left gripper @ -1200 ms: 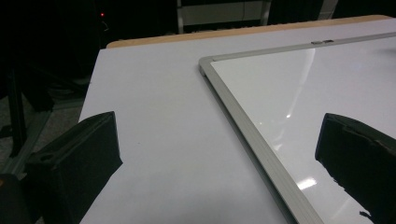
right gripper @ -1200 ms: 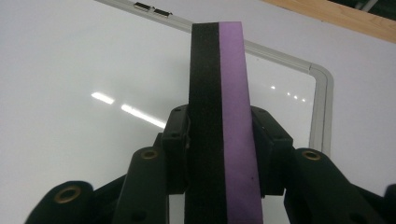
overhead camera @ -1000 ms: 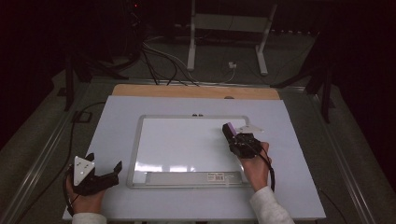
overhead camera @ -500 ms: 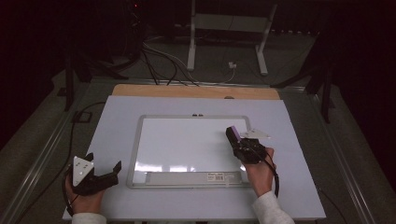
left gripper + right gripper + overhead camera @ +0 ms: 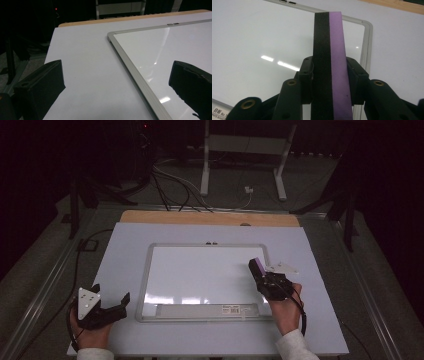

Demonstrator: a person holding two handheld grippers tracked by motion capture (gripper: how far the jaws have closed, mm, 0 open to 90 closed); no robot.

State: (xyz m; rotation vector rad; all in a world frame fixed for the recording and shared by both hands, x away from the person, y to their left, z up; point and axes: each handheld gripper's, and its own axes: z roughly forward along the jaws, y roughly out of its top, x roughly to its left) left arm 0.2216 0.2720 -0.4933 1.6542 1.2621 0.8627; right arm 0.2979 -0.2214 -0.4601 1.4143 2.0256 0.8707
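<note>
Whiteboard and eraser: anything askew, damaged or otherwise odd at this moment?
Nothing stands out. The whiteboard lies flat and square on the table, its surface clean apart from light glare. The right gripper clamps the purple-and-black eraser squarely over the board's right side. The left gripper rests open off the board's lower-left corner.

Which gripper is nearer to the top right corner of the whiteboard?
Right. The right gripper, shut on the eraser, is just below that corner of the whiteboard. The left gripper sits off the board's bottom left corner.
</note>
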